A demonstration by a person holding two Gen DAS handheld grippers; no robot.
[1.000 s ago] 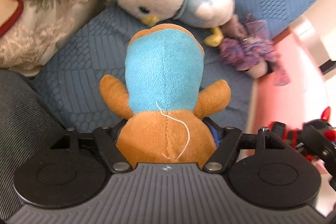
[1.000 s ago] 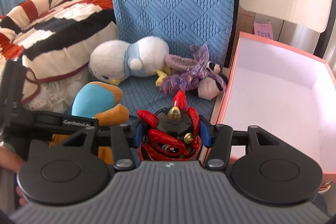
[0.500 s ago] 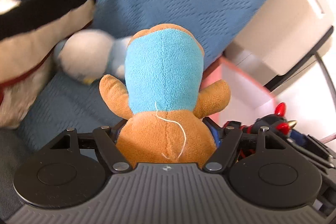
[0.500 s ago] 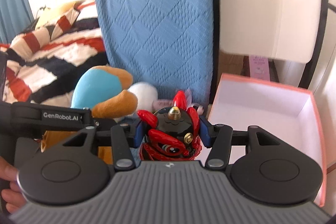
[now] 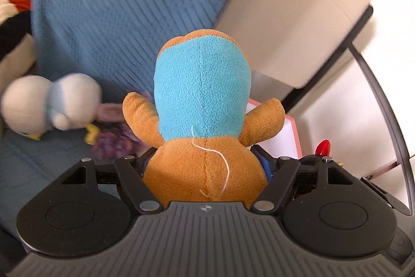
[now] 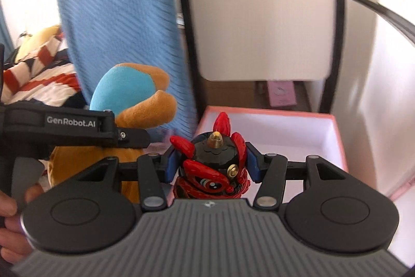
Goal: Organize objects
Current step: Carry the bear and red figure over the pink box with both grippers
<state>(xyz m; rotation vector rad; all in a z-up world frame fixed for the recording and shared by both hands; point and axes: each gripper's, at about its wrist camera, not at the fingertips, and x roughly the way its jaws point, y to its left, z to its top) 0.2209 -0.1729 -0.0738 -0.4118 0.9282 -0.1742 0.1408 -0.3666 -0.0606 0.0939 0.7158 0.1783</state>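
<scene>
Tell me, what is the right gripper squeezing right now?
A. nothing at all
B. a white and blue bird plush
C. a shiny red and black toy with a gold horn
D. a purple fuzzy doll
C: in the right wrist view the right gripper has its blue pads pressed against both sides of the red and black toy, held in front of the pink box.

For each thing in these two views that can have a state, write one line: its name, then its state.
left gripper: shut on the orange and blue plush
orange and blue plush: held, lifted off the seat
right gripper: shut on the red and black figurine
red and black figurine: held upright in front of the box
pink box: open, nothing visible inside
white and blue plush: lying on the blue cushion
</scene>
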